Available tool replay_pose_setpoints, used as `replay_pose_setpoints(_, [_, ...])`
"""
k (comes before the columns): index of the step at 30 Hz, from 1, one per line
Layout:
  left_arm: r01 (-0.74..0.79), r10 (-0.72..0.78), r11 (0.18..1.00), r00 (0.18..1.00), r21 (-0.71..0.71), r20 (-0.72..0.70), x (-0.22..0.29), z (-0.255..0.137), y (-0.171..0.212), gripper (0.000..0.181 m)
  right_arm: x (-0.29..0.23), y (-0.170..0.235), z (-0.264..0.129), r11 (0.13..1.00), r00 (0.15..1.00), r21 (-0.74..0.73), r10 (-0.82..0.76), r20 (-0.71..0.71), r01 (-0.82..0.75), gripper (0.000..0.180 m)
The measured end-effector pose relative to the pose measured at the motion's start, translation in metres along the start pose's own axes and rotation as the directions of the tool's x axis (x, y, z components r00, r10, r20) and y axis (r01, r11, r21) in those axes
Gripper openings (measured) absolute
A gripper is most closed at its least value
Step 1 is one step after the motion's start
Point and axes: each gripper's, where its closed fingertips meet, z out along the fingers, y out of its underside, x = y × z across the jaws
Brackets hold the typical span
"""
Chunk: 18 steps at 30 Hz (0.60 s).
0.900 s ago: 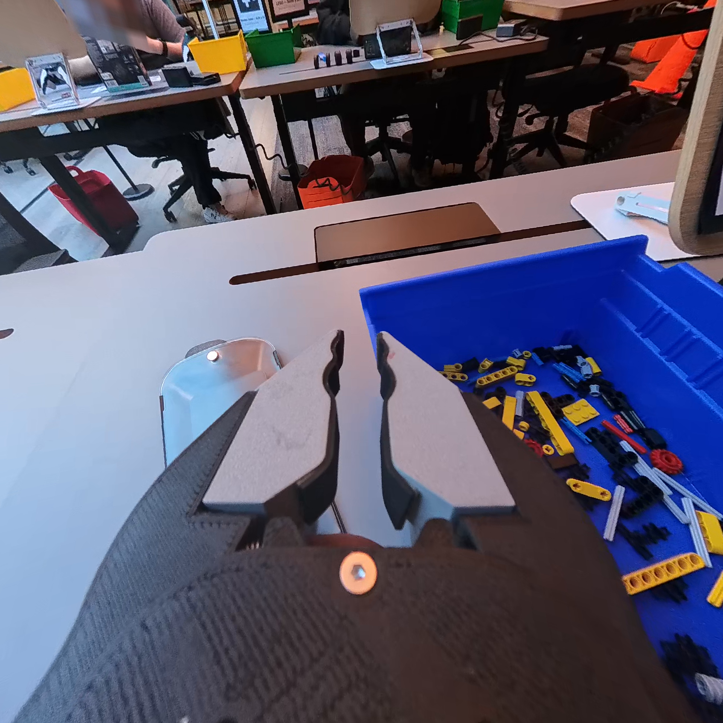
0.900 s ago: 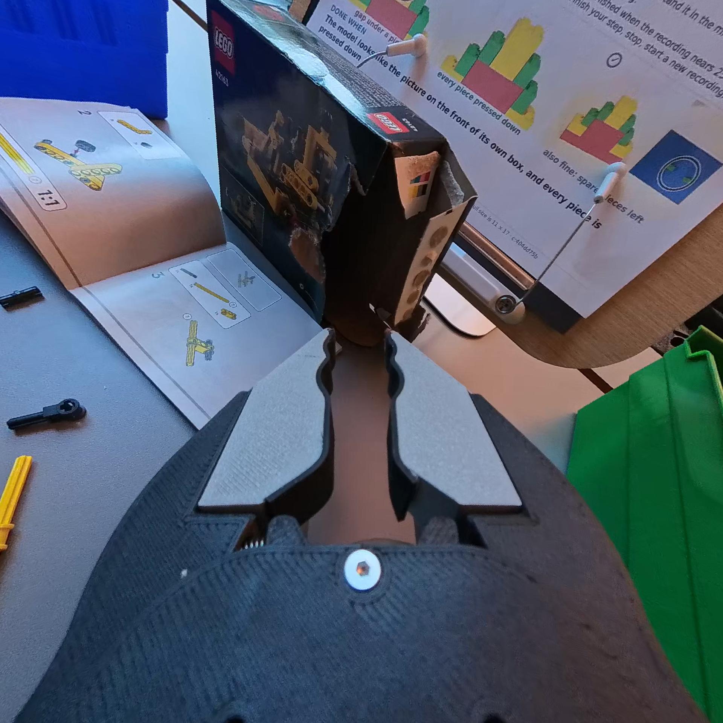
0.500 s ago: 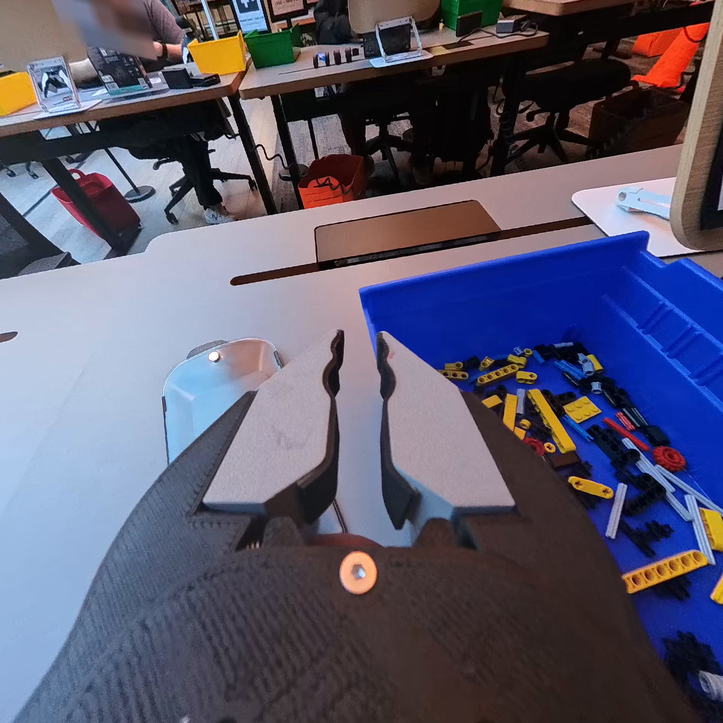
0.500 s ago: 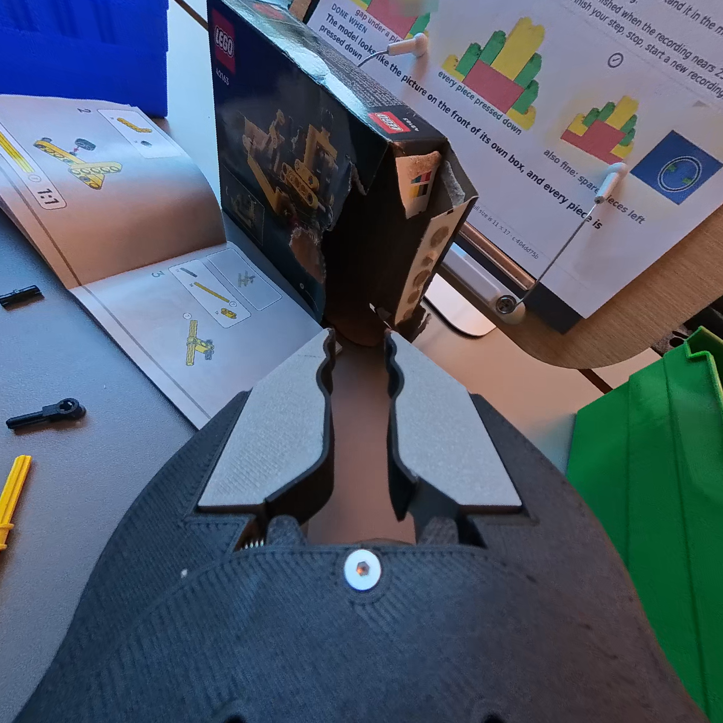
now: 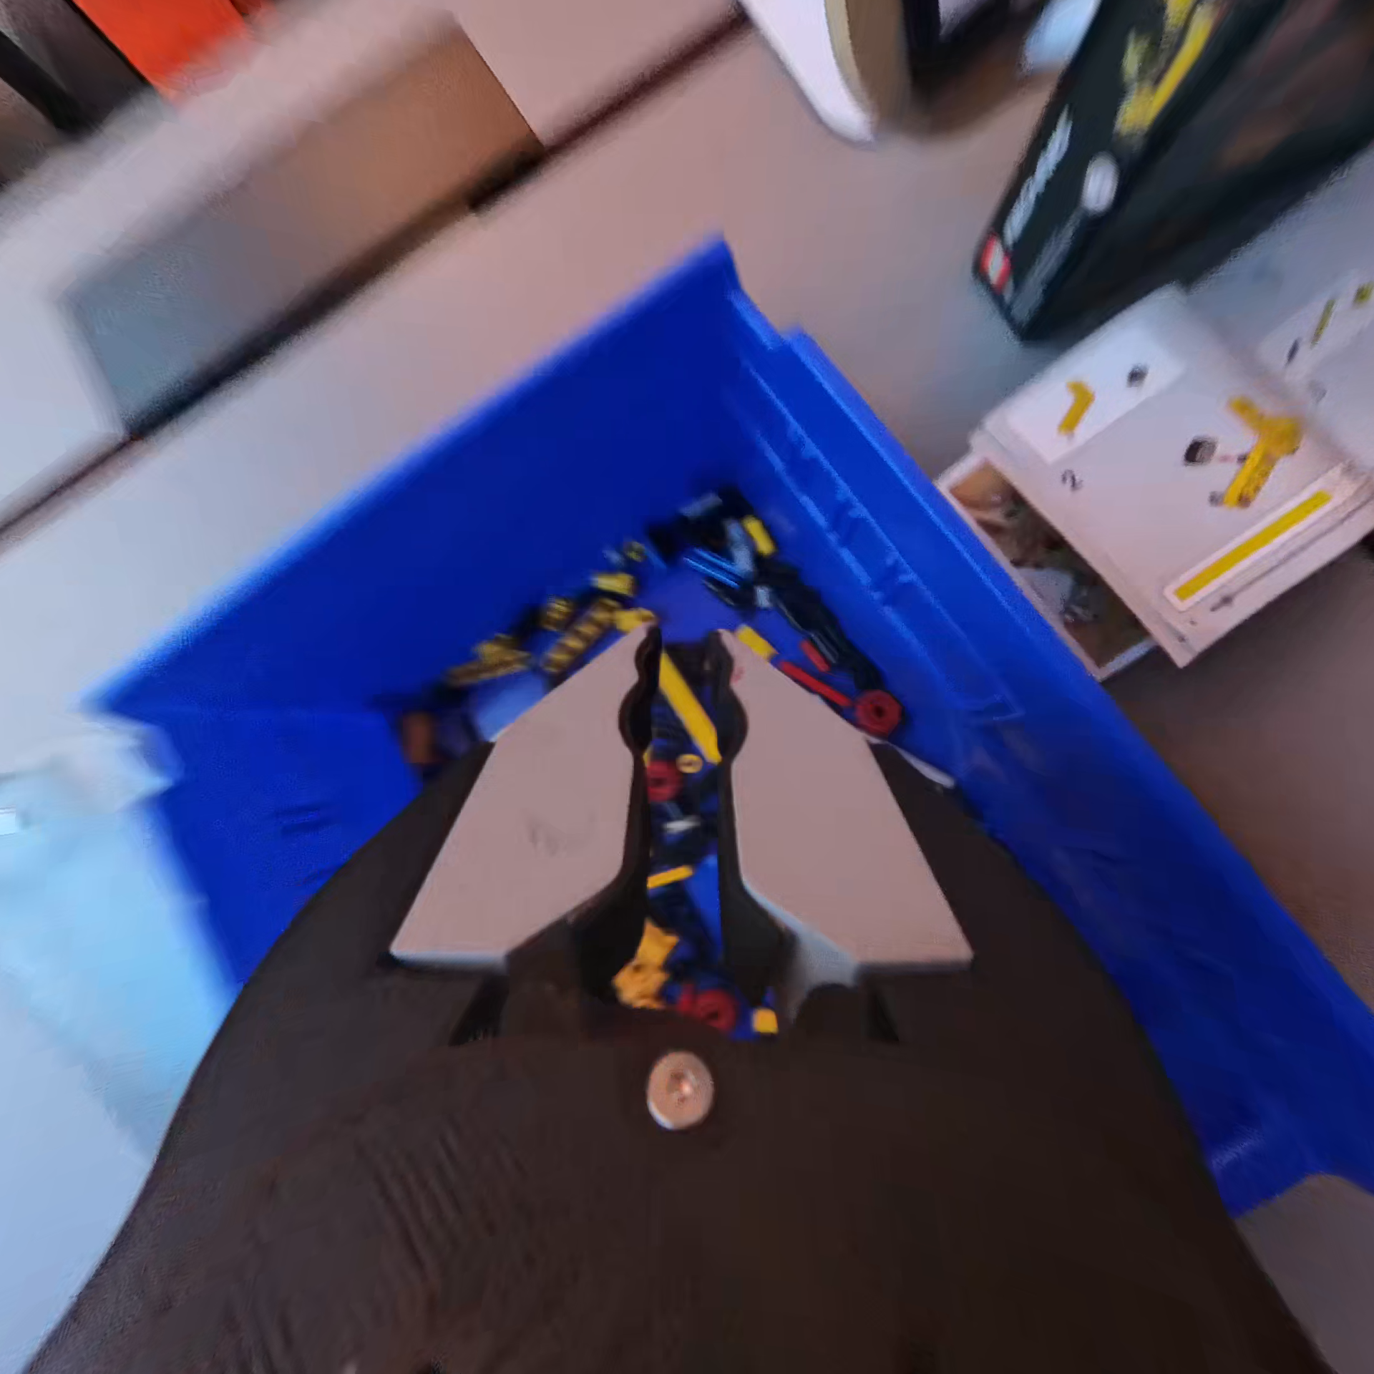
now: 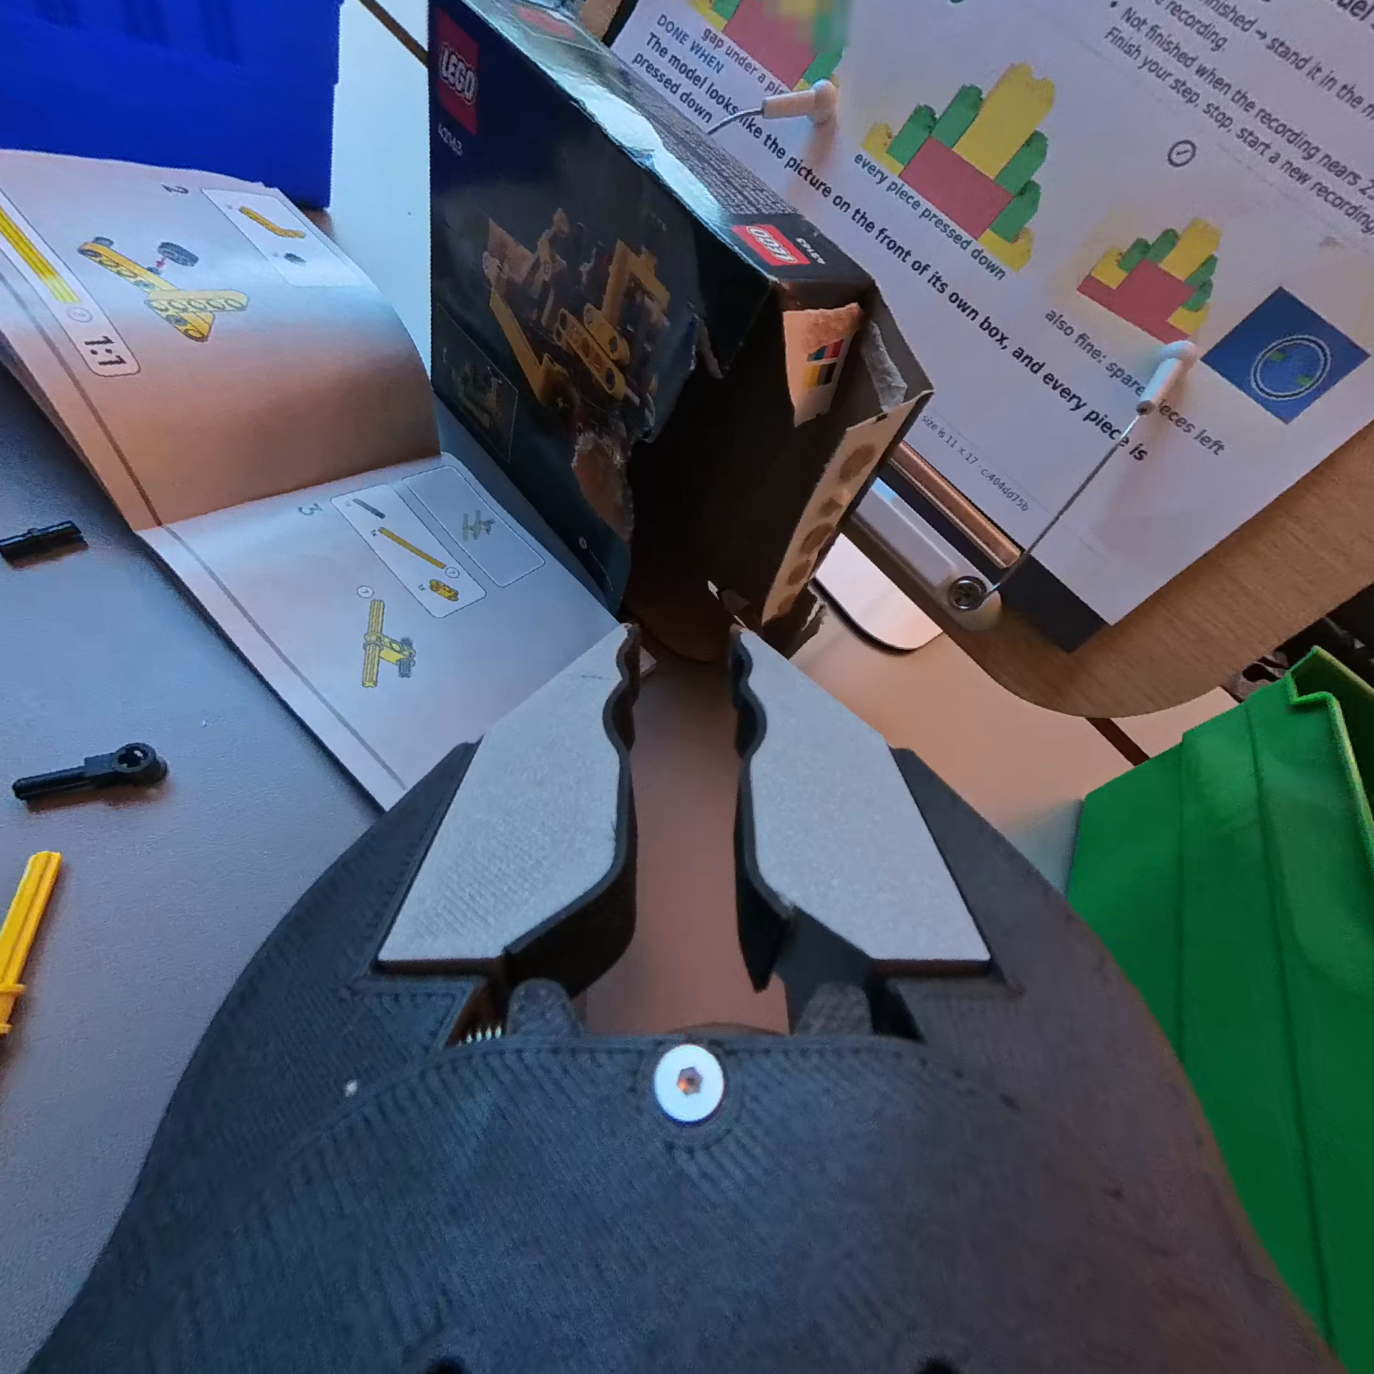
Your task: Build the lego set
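Observation:
My left gripper (image 5: 687,636) hangs over the blue bin (image 5: 520,476), its jaws a little apart and empty; this view is blurred by motion. Several loose yellow, black and red lego pieces (image 5: 743,565) lie in the bin, among them a yellow beam (image 5: 688,699) and a red gear (image 5: 877,710). My right gripper (image 6: 684,636) is open and empty, pointing at the foot of the black lego box (image 6: 595,297). The open instruction booklet (image 6: 260,416) lies left of it. A yellow axle (image 6: 22,937) and two black pins (image 6: 97,769) lie on the grey table.
A green bin (image 6: 1249,929) stands close on the right of my right gripper. A printed sheet on a wooden board (image 6: 1078,223) leans behind the box. The box (image 5: 1160,149) and booklet (image 5: 1160,483) also show right of the blue bin in the left wrist view. One gripper's finger ends stand about 35 centimeters off the other's. The red gear (image 5: 877,710) is about 10 centimeters from my left fingertips. My right gripper's tips are some 15 centimeters from the yellow axle (image 6: 22,937).
My left gripper has swung right and tipped down, from beside the blue bin to over its pieces. My right gripper has not moved.

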Motion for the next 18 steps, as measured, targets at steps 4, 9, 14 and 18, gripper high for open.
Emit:
replay_pose_setpoints(4, [0.074,-0.104,0.980,0.982,-0.184,-0.159,0.039,0.059,0.028,0.014,-0.002,-0.002,-0.002,1.000,1.000,0.016,0.005,0.009,-0.006,0.020])
replay_pose_setpoints(9, [0.223,-0.242,0.967,0.957,-0.126,-0.159,0.025,0.080,0.011,0.012,-0.003,-0.002,-0.001,1.000,1.000,0.014,0.011,0.022,-0.011,0.019])
replay_pose_setpoints(14, [0.294,-0.308,0.951,0.918,-0.094,-0.251,0.026,0.084,-0.001,0.009,-0.002,-0.003,-0.002,0.999,1.000,0.023,0.022,0.020,-0.023,0.018])
replay_pose_setpoints(18, [0.297,-0.327,0.944,0.905,-0.144,-0.273,0.028,0.092,0.008,0.009,-0.001,-0.003,-0.002,0.999,0.999,0.020,0.026,0.020,-0.026,0.018])
